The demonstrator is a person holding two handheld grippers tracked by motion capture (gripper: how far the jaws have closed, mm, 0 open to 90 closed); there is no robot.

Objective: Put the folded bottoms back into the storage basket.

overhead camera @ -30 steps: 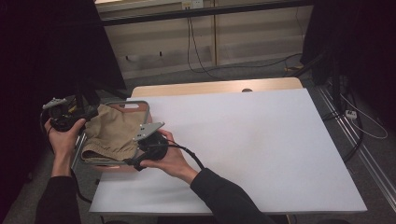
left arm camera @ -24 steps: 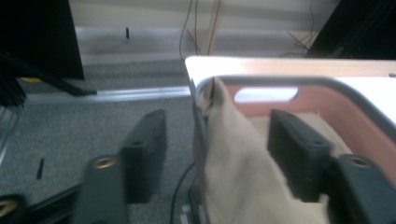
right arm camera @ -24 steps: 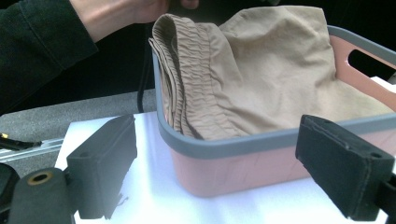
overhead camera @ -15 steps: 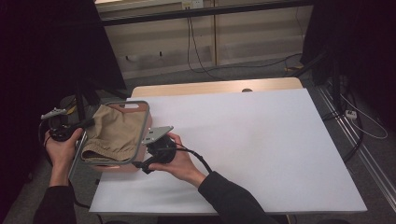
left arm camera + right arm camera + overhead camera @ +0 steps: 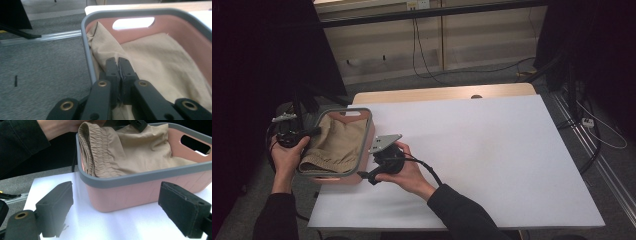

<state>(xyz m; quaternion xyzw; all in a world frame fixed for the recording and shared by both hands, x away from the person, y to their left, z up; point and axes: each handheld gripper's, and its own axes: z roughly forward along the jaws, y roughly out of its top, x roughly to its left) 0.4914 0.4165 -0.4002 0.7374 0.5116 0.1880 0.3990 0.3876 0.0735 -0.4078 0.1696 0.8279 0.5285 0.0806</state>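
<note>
A pink basket (image 5: 370, 131) with a grey rim stands at the table's left edge, and a tan cloth (image 5: 334, 145) lies bunched inside it. My left gripper (image 5: 313, 133) reaches over the basket's left rim. In the left gripper view its jaws (image 5: 118, 62) have just closed, and they pinch a fold of the tan cloth (image 5: 155, 57) beside the rim (image 5: 150, 11). My right gripper (image 5: 368, 173) rests on the table at the basket's near right corner. Its jaws (image 5: 116, 202) stand wide open facing the basket wall (image 5: 155, 187), touching nothing. The cloth's gathered waistband (image 5: 95, 147) hangs over the rim.
The white table top (image 5: 492, 150) stretches bare to the right of the basket. Beyond its left edge is grey carpet (image 5: 45, 62) with a metal rail (image 5: 55, 37). Cables (image 5: 422, 45) run along the wall behind the table.
The left gripper has moved down to the basket's left rim and shut on the cloth. The cloth now lies lower inside the basket. The right hand has barely shifted.
</note>
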